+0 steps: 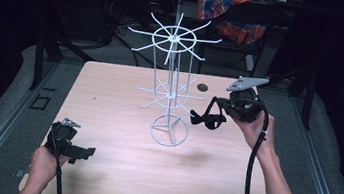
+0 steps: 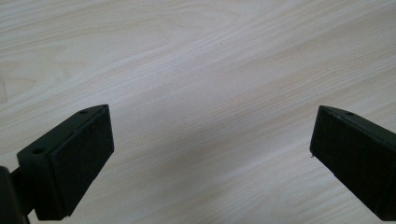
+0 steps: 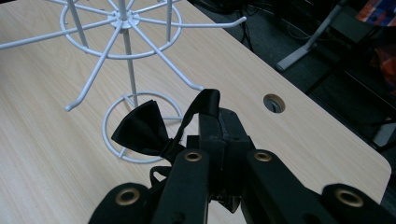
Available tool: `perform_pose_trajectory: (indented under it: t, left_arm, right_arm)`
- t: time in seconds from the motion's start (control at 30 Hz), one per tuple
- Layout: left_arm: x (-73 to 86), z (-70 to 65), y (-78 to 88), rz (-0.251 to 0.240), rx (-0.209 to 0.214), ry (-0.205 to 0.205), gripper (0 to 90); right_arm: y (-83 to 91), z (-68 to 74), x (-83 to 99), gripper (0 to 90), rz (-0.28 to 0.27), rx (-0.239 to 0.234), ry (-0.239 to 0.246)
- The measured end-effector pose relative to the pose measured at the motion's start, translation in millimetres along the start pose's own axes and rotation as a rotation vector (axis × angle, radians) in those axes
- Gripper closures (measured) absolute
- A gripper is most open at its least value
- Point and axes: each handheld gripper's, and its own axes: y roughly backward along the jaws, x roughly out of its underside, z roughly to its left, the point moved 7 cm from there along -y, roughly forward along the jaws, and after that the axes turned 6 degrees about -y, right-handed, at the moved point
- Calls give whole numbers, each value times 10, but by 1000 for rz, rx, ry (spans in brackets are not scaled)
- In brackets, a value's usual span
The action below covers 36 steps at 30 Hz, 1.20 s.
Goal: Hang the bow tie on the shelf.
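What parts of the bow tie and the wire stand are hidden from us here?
- Bow tie: its strap's far end, in the right gripper view, hidden behind the right gripper.
- White wire rack: its top tier, cut off by the upper edge.
- Bow tie, high view: too small and dark.

Pale wood-grain table top (image 1: 110,94), smooth and matt; thin white-coated metal wire rack (image 1: 174,67); black satiny cloth bow tie (image 3: 142,128); matt black plastic gripper jaws.

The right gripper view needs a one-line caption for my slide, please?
Right gripper, jaws shut on a black bow tie, beside a white wire rack on the wooden table.
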Motion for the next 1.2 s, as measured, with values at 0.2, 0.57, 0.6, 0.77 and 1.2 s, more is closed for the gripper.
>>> perform_pose_trajectory:
  t: [0.2,0.57,0.6,0.77,1.2]
  left_arm:
    - [-1,0,2,0,3,3,0]
    - [-82,-39,-95,14,17,-15,0]
    - [-85,-43,-104,18,17,-23,0]
    - [-59,-21,-85,17,13,-23,0]
    - [-45,-28,-80,25,20,-34,0]
  right_arm:
    - [-31,17,-82,900,-5,-9,24]
    - [-117,5,-217,900,-5,-26,56]
    - [-151,-8,-220,900,1,-24,62]
    - [-218,-20,-234,900,-6,-28,72]
    - [-373,-63,-288,900,-4,-41,95]
